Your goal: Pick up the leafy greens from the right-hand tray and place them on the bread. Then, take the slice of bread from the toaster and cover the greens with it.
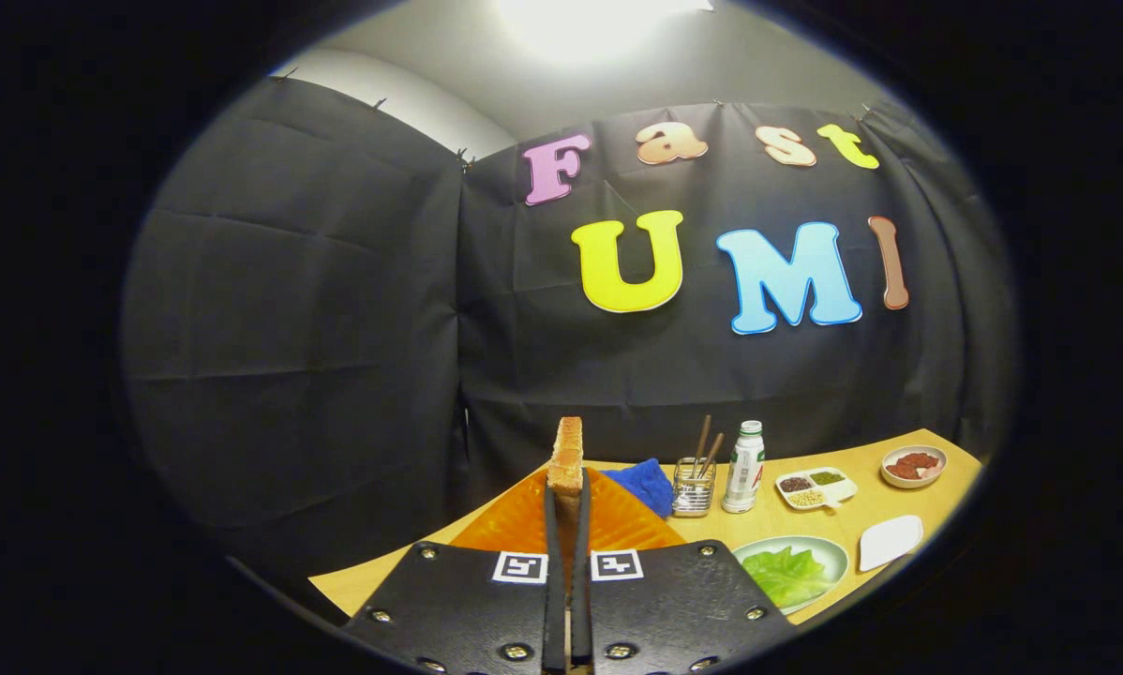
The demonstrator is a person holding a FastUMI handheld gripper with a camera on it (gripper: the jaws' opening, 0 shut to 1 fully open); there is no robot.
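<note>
tongs (567, 525): closed tight on the bread slice, one finger pressing each flat side, so we've got it pinched upright and edge-on to us
bread slice (568, 459): sticks straight up at 12 o'clock from the fingertips, lifted above the tabletop, crust edge facing us
orange mat (618, 525): lies on the tabletop right behind and under the slice, spreading to both sides of the fingers
leafy greens (785, 574): lying on the pale green plate (833, 553), about 3 o'clock from the fingers, near us
tabletop (861, 511): wooden, carrying everything
blue cloth (644, 483): at 1 o'clock, just past the mat
glass with sticks (694, 487): beside the cloth, white bottle (743, 467) right next to it
divided dish (815, 488): around 2 o'clock, with a small bowl (913, 465) of red stuff farther out
white pad (890, 542): just beyond the plate at 3 o'clock
</note>
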